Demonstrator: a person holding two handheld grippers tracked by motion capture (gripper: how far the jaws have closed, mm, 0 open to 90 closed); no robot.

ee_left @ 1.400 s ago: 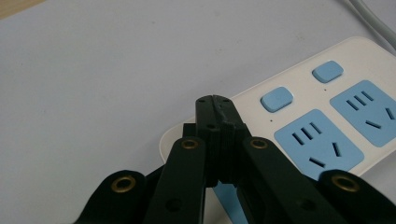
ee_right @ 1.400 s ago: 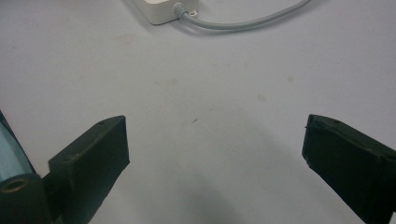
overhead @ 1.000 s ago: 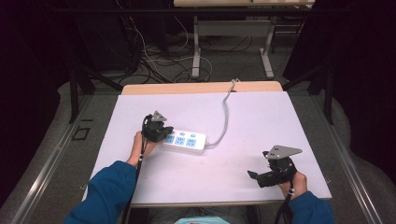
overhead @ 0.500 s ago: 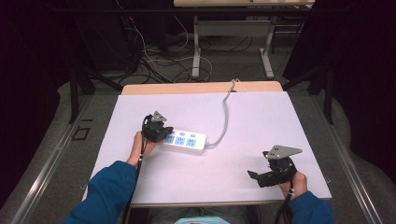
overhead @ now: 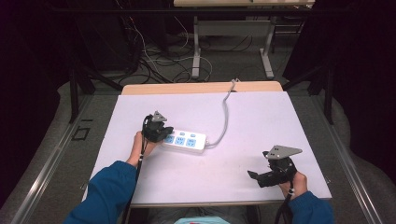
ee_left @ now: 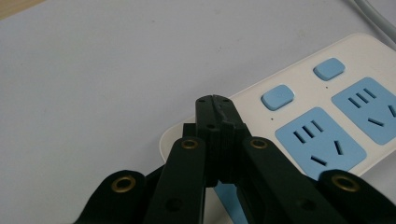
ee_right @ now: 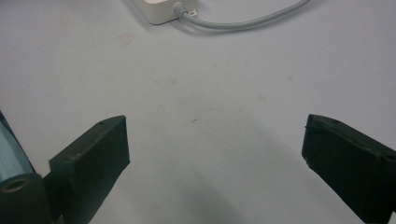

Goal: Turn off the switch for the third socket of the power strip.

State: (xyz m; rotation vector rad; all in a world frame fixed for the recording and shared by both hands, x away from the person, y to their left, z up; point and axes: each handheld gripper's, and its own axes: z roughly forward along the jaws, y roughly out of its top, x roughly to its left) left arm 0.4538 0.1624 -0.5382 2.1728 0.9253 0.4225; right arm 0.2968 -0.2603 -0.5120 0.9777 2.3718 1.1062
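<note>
A white power strip with blue sockets and two blue buttons lies left of the middle of the white table. Its grey cable runs back over the far edge. My left gripper is shut, with nothing between its jaws. In the left gripper view its tips sit over the strip's near end, just beside the closer button. My right gripper rests near the table's front right corner, open and empty. In the right gripper view, its jaws stand wide over bare table, with the strip's cable end far ahead.
A strip of wooden tabletop shows along the far edge. Behind the table, loose cables lie on the floor by the grey legs of another desk. A person's blue sleeves come in from the front edge.
</note>
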